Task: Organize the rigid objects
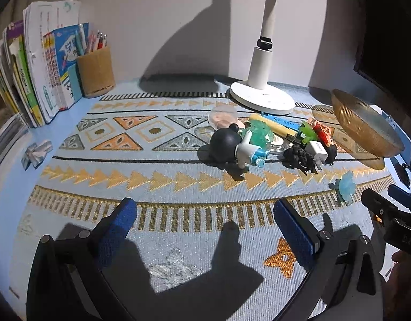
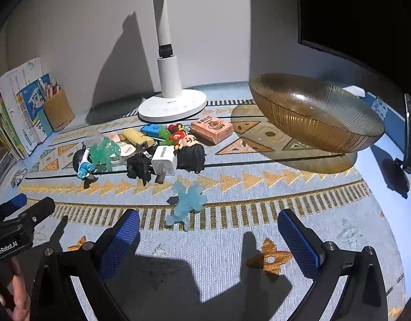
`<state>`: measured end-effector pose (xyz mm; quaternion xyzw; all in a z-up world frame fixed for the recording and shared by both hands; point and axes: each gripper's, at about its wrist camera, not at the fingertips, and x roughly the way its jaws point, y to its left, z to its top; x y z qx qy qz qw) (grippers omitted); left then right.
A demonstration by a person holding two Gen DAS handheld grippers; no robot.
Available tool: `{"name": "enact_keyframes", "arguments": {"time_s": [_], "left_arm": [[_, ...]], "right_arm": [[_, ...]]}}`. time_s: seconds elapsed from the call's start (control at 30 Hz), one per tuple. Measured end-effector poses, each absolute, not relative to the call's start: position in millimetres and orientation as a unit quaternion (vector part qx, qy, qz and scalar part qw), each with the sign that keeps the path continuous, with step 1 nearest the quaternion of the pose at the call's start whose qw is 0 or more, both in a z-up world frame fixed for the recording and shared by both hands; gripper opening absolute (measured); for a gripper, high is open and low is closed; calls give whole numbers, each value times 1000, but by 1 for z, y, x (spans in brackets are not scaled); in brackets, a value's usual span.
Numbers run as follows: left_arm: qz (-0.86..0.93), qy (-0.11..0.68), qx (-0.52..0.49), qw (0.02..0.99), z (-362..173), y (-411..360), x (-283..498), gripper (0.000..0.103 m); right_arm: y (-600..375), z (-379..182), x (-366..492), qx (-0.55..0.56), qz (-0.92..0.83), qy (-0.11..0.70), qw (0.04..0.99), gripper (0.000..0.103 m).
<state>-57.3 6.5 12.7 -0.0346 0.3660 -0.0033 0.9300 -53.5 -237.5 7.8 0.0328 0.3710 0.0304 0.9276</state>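
Both tongs, left [image 1: 205, 222] and right [image 2: 208, 226], hovered spread wide and empty above the patterned blue woven mat [image 2: 232, 187] covering the surface. Just in front of the right tongs lay a translucent pale-blue plastic figure [image 2: 188, 203]. Beyond that figure sat a cluster of small toys with a white plug charger [image 2: 164, 161]; a ribbed amber glass bowl [image 2: 315, 115] stood to the figure's far right.

A white desk lamp [image 2: 171, 104] with a round base stands at twelve o'clock on the blue patterned woven mat [image 2: 232, 240]. At ten o'clock, a tan cylindrical pen holder [image 1: 96, 71] sits just beside upright paperback books [image 1: 39, 80]. A dark monitor [image 2: 352, 13] fills two o'clock.
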Motion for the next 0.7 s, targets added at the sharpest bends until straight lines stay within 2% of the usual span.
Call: {"name": "enact_keyframes", "arguments": {"time_s": [0.37,0.53,0.7], "left_arm": [[-11,401,-61,914,7,14,-48,102],[-44,411,-100,905,23,18,-39,102],[-57,453,-140,879,24,28,1,101]], "right_arm": [[-258,4,-49,91,33,385,918,103],[-271,1,-46,123,29,394,910,103],[-260,0,-37,94,35,418,903,102]]}}
